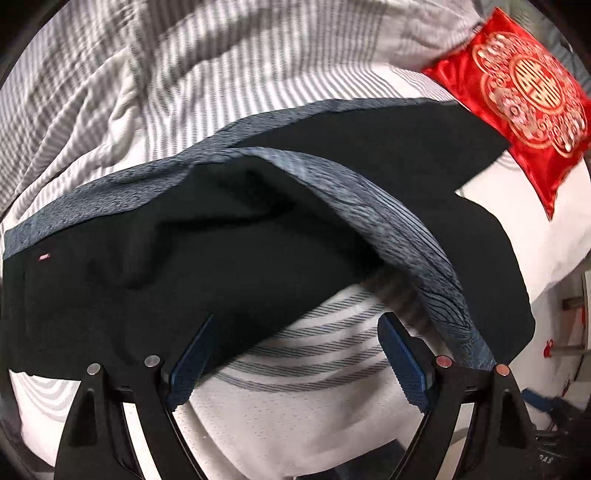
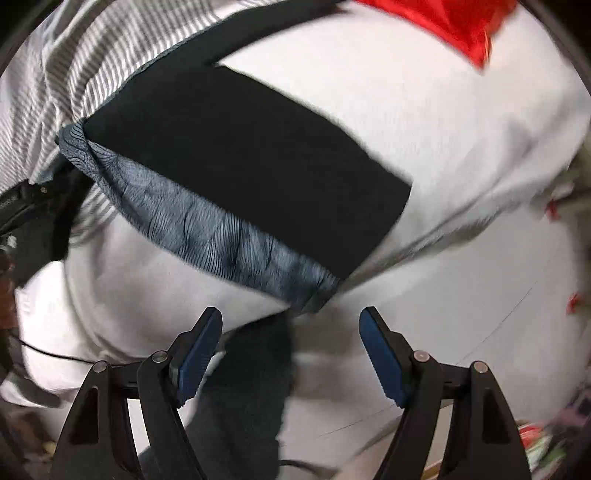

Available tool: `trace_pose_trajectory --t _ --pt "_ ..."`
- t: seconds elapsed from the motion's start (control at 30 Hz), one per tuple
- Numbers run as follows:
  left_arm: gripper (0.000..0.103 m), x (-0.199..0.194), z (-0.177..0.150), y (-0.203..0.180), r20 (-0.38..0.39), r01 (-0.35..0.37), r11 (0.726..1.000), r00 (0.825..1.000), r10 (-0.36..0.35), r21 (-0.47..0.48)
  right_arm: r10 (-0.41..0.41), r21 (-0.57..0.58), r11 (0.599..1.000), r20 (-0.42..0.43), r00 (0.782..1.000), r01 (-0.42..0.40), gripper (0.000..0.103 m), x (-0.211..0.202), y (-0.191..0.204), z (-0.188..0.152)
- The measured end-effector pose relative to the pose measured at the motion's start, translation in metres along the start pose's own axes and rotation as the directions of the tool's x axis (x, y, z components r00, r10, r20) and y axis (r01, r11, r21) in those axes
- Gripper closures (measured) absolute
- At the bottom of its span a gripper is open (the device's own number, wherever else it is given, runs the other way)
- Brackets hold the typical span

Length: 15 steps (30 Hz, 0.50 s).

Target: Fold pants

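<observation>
Black pants (image 1: 221, 258) with blue-grey patterned side stripes (image 1: 388, 229) lie spread across the bed, one leg folded over the other. My left gripper (image 1: 295, 350) hangs open just above their near edge. Its left finger (image 1: 192, 354) overlaps the black cloth, and only striped sheet shows between the pads. In the right wrist view a black pant leg (image 2: 240, 155) with its patterned stripe (image 2: 207, 229) runs diagonally to the bed's edge. My right gripper (image 2: 291, 347) is open below the leg's hem, holding nothing.
Grey-striped white duvet (image 1: 184, 66) lies bunched behind the pants. A red embroidered cushion (image 1: 524, 96) rests at the far right, beside the pants, and its corner (image 2: 461, 26) shows in the right wrist view. Pale floor (image 2: 480, 295) lies past the bed's edge. Black hardware (image 2: 33, 214) sits at the left.
</observation>
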State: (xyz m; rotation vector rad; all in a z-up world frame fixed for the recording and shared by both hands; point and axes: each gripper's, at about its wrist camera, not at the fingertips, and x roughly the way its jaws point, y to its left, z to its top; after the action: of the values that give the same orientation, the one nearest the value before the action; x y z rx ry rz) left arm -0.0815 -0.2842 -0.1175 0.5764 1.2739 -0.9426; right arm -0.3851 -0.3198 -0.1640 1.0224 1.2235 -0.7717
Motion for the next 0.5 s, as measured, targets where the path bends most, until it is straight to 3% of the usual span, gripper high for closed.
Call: trace_pose_trajectory --t 0.17,0.3,0.37,0.4,0.47,0.5 --pt "0.014 0.006 -0.004 -0.014 -0.020 0.004 1.000 1.000 -0.003 0.014 0.193 0.255 0.948 0.006 0.981 -0.189 0.023 0.029 -0.052 0.002" --pt "0.014 0.014 -0.003 -0.025 -0.021 -0.005 0.999 1.000 0.006 0.051 0.272 0.304 0.915 0.019 0.962 -0.265 0.024 0.053 -0.079 0.009" --pt "0.014 0.015 -0.002 -0.031 -0.024 0.004 0.999 1.000 -0.003 0.052 0.351 0.311 0.886 0.038 0.935 -0.345 0.028 0.064 -0.085 0.016" --pt "0.014 0.016 -0.001 -0.034 -0.024 0.011 0.999 1.000 -0.010 0.052 0.381 0.312 0.873 0.044 0.923 -0.375 0.033 0.068 -0.088 0.019" --pt "0.014 0.020 0.000 -0.040 -0.035 0.020 0.998 0.999 -0.018 0.052 0.458 0.316 0.837 0.043 0.888 -0.447 0.059 0.076 -0.088 0.026" --pt "0.014 0.023 0.001 -0.041 -0.048 0.023 0.998 0.999 -0.021 0.050 0.486 0.326 0.821 0.031 0.874 -0.468 0.081 0.076 -0.091 0.026"
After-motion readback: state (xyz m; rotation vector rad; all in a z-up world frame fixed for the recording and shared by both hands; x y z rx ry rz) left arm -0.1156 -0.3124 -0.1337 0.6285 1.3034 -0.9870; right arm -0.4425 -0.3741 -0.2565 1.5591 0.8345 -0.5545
